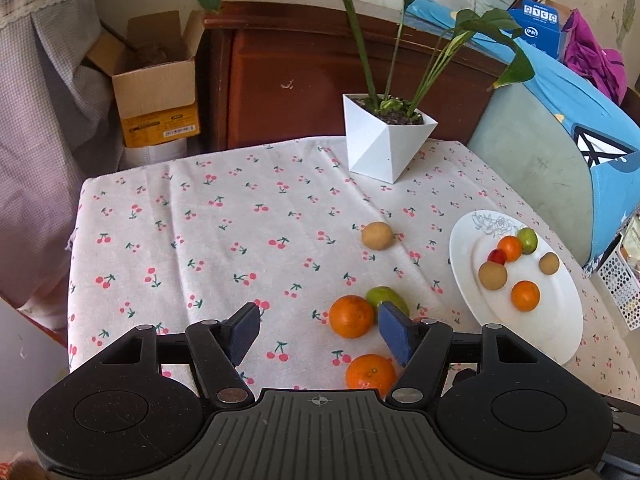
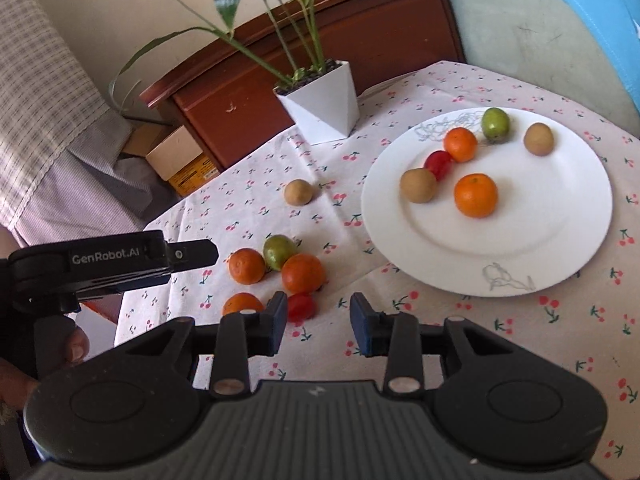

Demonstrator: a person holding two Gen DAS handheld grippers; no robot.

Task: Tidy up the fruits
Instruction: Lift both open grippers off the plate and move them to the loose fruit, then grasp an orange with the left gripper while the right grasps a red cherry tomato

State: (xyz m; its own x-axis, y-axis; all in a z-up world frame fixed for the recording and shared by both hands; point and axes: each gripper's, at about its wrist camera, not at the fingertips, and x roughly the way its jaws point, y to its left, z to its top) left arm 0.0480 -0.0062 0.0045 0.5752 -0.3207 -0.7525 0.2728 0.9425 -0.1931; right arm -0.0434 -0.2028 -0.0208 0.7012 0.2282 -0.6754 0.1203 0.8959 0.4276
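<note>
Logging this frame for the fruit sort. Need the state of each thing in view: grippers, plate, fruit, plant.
left gripper: open, empty, over the loose fruit
right gripper: open, empty, beside the red tomato
plate: upright, holding six fruits
brown fruit: alone on the cloth, off the plate
loose fruit cluster: three oranges, one green fruit, off the plate
potted plant: upright on the table

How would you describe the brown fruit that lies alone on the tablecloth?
Start at the white plant pot at the table's back. Between it and the white plate, nearer the pot, lies one brown fruit. Nothing touches it, unlike the clustered oranges nearer the camera.
</note>
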